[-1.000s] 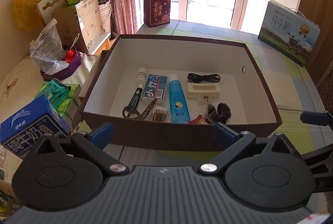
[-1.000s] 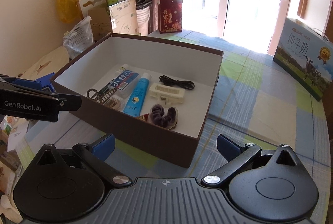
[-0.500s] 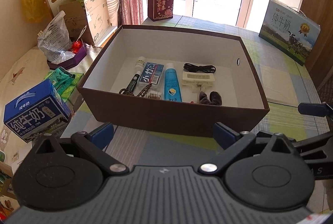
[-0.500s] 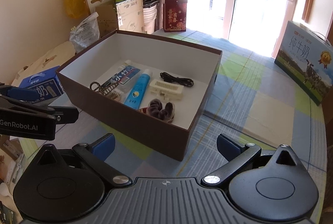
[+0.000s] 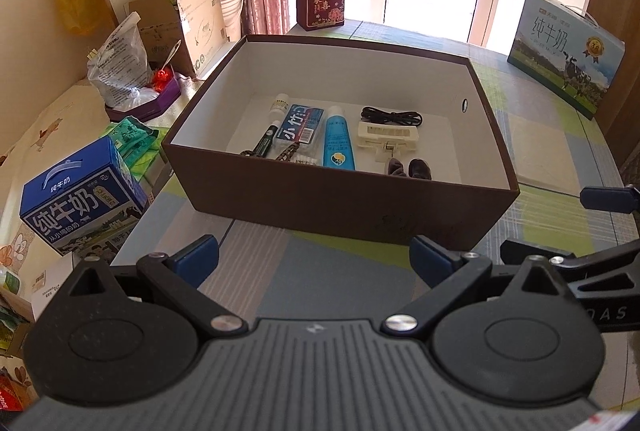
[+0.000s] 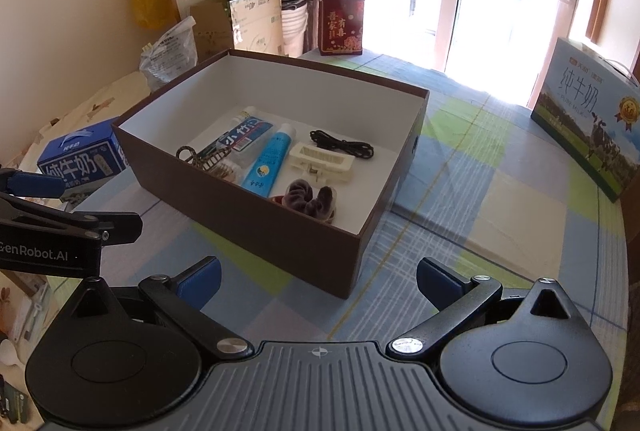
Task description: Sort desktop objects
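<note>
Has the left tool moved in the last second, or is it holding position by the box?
Yes. The left tool has pulled back from the box: a second ago its fingertips overlapped the near wall, now bare tablecloth shows between them.

Open checked tablecloth point(image 6: 472, 215) along the near edge and right side of the table, free for passage up to the brown box point(image 5: 340, 203), whose tall near wall blocks any low approach. Inside, bare white floor only along the right wall and the far strip; left and middle taken by the toothpaste box point(image 5: 301, 125), blue tube point(image 5: 338, 143), cream clip point(image 5: 388, 139), black cable point(image 5: 390, 117) and dark scrunchie point(image 6: 310, 199). Milk carton point(image 6: 592, 123) standing near the right edge, red gift bag point(image 5: 322, 3) at the far edge. Off the left edge, crowded by a blue milk box point(image 5: 76, 199).
</note>
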Motion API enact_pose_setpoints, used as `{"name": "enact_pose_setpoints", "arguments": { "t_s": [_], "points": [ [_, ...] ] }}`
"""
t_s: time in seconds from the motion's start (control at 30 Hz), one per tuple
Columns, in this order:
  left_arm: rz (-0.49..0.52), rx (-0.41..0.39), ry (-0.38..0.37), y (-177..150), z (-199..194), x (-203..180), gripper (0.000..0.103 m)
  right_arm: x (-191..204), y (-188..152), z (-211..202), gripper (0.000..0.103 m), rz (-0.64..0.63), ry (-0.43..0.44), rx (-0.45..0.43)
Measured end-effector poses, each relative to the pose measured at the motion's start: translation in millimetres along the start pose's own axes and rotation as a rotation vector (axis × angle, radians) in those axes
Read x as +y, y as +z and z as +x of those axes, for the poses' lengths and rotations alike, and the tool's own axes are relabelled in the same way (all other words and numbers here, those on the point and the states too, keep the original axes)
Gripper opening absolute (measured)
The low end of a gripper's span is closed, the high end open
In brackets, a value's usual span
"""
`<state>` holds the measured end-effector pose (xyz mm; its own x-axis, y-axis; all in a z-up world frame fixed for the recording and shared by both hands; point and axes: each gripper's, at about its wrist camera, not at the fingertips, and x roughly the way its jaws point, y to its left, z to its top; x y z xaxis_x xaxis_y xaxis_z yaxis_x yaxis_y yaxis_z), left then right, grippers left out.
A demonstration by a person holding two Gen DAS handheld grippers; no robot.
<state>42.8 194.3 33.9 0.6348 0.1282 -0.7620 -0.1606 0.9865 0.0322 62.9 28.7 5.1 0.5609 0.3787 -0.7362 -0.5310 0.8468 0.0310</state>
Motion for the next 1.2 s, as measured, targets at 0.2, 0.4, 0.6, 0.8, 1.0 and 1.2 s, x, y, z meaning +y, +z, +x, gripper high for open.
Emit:
{"name": "enact_pose_setpoints", "arguments": {
  "t_s": [0.2, 0.4, 0.6, 0.8, 1.0, 1.2],
  "points": [
    [-0.010, 0.017, 0.019, -5.0, 3.6, 2.3, 0.100, 0.2, -2.3, 2.3, 0.101, 0.000, 0.008, 0.009],
    [-0.020, 0.036, 0.026, -8.3, 8.7, 5.9, 0.100, 0.1, -3.3, 6.2, 0.101, 0.001, 0.009, 0.022],
    [-0.021, 0.054, 0.026, -10.2, 14.0, 6.8, 0.100, 0.9, -4.8, 10.6, 0.101, -0.002, 0.011, 0.034],
    [-0.024, 0.063, 0.027, -10.8, 17.8, 8.6, 0.100, 1.4, -5.5, 13.5, 0.101, -0.002, 0.009, 0.041],
    [-0.023, 0.070, 0.026, -10.6, 21.0, 9.8, 0.100, 1.7, -5.8, 15.3, 0.101, 0.000, 0.006, 0.047],
    [-0.018, 0.068, 0.019, -9.4, 23.0, 9.4, 0.100, 0.6, -5.9, 16.3, 0.101, 0.001, 0.006, 0.049]
  ]
}}
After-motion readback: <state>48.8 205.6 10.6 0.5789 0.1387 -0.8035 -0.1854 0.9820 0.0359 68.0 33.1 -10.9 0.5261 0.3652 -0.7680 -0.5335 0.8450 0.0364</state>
